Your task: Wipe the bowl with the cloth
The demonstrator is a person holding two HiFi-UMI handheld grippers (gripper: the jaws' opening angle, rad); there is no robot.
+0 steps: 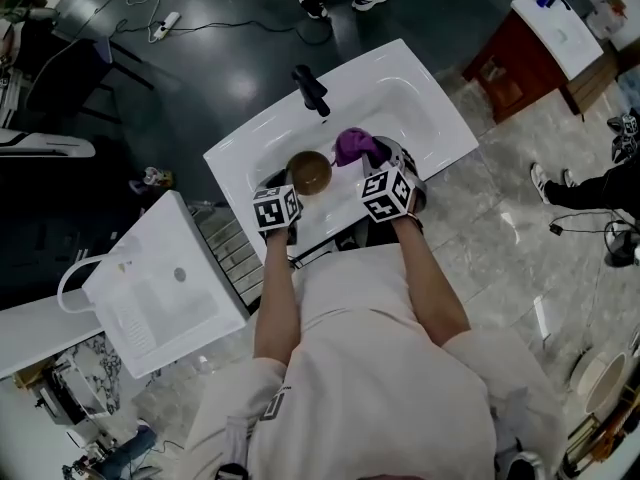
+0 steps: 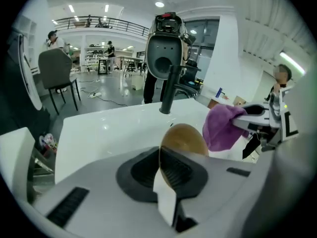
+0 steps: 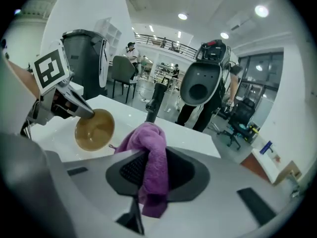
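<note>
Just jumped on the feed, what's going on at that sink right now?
A person stands at a white sink with a gripper in each hand. The left gripper is shut on the rim of a brown bowl, holding it tipped over the basin with its inside turned toward the right gripper. That one is shut on a purple cloth, held close beside the bowl, near the black faucet. Whether the cloth touches the bowl is unclear.

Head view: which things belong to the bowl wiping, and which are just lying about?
In use: brown bowl in left gripper, purple cloth in right gripper, sink beneath.
Lying about: black faucet, spare basin, power strip, red cabinet.
</note>
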